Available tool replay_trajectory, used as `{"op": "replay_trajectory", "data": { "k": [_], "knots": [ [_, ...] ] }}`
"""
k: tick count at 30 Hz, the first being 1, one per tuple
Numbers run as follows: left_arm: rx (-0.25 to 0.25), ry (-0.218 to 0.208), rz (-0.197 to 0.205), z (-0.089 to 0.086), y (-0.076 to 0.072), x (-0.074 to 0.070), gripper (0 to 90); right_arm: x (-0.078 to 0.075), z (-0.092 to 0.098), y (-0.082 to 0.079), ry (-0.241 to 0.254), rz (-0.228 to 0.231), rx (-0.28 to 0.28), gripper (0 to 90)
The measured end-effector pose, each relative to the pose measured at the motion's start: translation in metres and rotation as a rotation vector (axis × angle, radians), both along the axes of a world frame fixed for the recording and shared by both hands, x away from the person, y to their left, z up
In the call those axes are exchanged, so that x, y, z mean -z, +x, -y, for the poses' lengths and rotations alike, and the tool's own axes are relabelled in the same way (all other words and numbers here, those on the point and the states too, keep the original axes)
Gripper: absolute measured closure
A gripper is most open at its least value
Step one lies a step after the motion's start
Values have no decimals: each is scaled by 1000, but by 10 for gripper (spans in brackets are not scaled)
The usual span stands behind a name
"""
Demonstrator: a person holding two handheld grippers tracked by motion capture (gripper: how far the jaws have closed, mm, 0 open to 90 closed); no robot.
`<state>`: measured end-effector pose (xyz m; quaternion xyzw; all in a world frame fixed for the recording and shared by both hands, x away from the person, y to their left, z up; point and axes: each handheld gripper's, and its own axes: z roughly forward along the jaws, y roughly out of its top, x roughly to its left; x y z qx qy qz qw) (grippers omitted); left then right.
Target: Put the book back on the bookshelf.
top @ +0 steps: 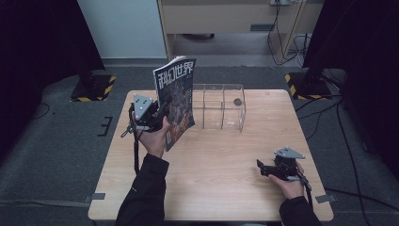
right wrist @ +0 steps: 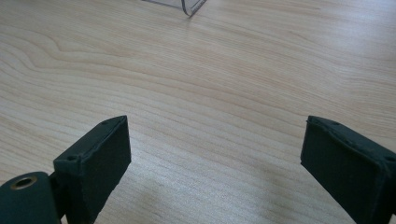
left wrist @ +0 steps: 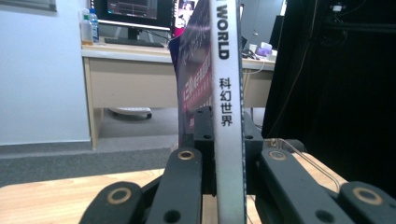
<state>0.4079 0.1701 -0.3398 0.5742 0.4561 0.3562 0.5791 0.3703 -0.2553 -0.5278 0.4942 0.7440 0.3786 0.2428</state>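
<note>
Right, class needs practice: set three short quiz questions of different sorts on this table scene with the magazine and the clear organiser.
1. True or false: the left tool holds the magazine upright by its spine, clear of the table.
2. The right tool is: A) shut on the magazine, B) open above bare wood, C) inside the clear organiser.
3. Which side of the clear organiser, as the high view shows it, is the magazine on?

Key: 1 true. 2 B. 3 its left side.

A wooden table [top: 221, 155] bears a clear, seemingly partitioned organizer [top: 221, 109].
</note>
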Motion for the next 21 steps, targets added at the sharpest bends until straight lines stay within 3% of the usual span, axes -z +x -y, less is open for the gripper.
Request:
{"op": "replay_trajectory", "data": {
  "k": [9,21],
  "knots": [
    [-23,-22,13,3,18,-1,826,1,0,0,-9,5,-1,86],
    [-36,-14,20,11,31,3,825,1,1,0,-13,13,1,86]
  ]
}}
